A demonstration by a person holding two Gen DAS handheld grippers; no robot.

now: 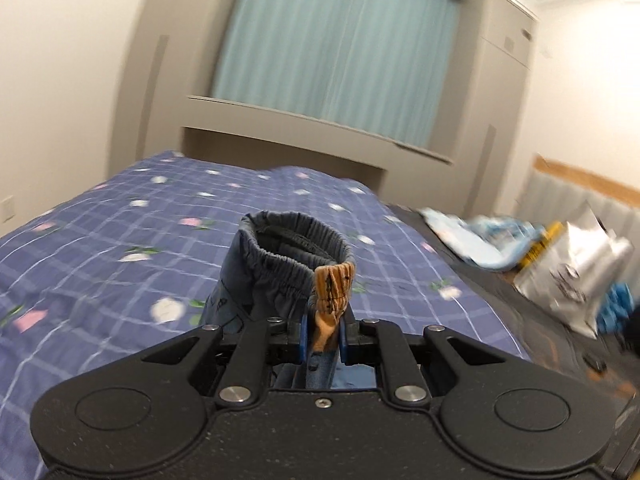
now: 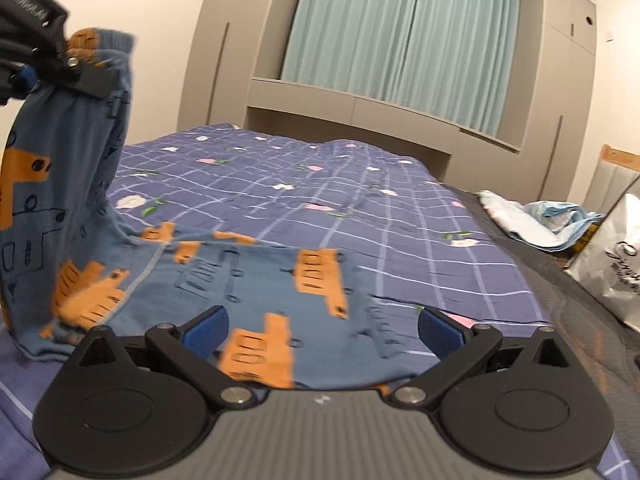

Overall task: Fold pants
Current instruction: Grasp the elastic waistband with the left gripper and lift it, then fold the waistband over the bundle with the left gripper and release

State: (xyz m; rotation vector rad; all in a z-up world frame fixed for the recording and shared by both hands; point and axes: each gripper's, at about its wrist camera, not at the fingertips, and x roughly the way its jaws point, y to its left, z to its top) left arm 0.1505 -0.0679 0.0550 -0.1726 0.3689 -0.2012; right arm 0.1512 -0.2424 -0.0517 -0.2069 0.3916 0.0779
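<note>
Left gripper [image 1: 323,338] clamped on pants [image 1: 280,276]

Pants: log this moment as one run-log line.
left gripper: shut on pants waistband, lifted | right gripper: open over pants | rest of pants: on bed

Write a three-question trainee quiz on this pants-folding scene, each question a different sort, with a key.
1. True or false: the left hand-held gripper is shut on the pants at the waistband.
2. The right hand-held gripper is: A) shut on a leg, B) open above the pants, C) holding the white bag.
3. Fill in: the pants lie partly on a ____ checked bedspread.

Key: 1 true; 2 B; 3 blue (purplish).
</note>
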